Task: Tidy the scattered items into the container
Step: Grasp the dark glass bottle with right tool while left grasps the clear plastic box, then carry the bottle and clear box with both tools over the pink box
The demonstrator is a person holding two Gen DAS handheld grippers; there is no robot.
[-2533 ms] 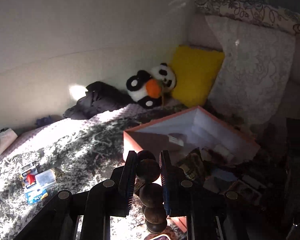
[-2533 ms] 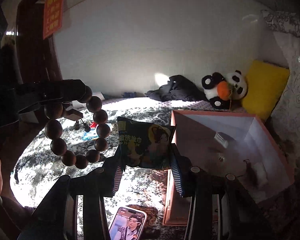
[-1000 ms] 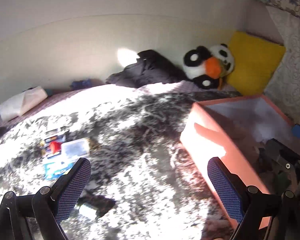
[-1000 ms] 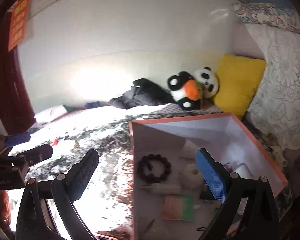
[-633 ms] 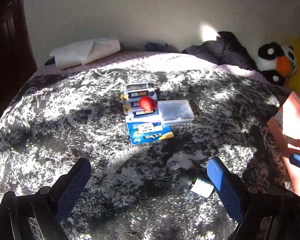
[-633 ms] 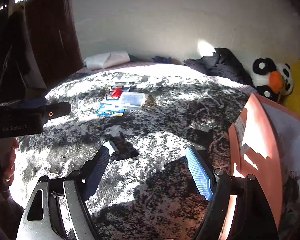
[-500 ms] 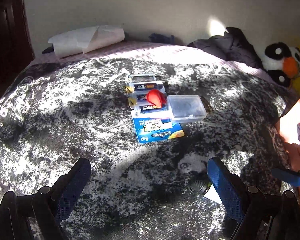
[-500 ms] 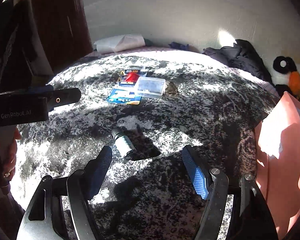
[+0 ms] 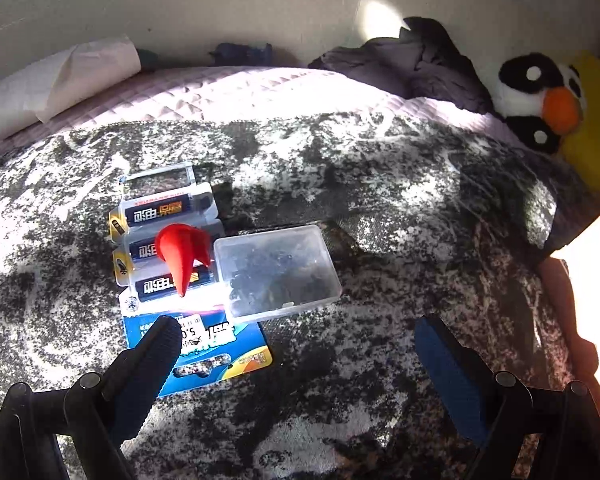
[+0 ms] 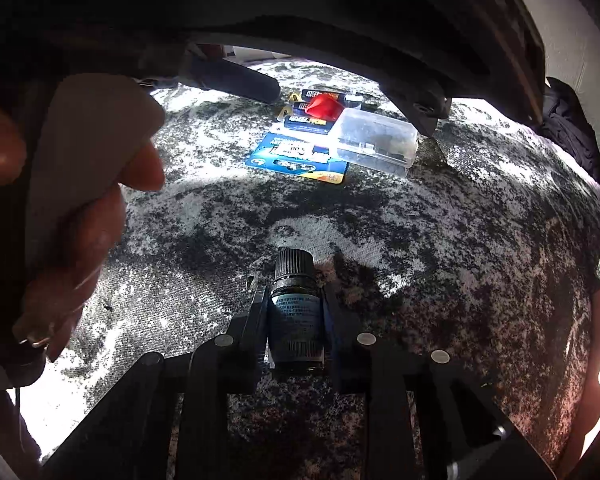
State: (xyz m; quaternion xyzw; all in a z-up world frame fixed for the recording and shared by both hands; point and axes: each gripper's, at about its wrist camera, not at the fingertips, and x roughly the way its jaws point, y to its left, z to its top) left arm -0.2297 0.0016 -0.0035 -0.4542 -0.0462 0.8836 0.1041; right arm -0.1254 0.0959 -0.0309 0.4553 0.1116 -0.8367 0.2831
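A small dark bottle (image 10: 296, 312) with a ribbed cap lies on the mottled black-and-white bedspread (image 10: 440, 240). My right gripper (image 10: 294, 294) is closing its jaws on it, and both pads touch the bottle's sides. My left gripper (image 9: 300, 360) is open and low over a pile: a blue battery card (image 9: 216, 356), packs of batteries (image 9: 160, 216), a red cone (image 9: 182, 252) and a clear plastic box (image 9: 276, 272). The left finger (image 9: 156, 356) overlaps the blue card. The orange container's wall (image 9: 572, 312) shows at the right edge.
A panda plush (image 9: 536, 92), a yellow cushion (image 9: 596, 132) and dark clothing (image 9: 420, 60) lie along the wall, with a rolled white cloth (image 9: 60, 84) at the far left. In the right wrist view the person's hand (image 10: 84, 216) and the left gripper's body (image 10: 340, 20) hang overhead.
Both grippers have dropped toward the bedspread. The right gripper came down over the bottle and closed from wide open onto it. The left gripper moved nearer the battery pile, still open.
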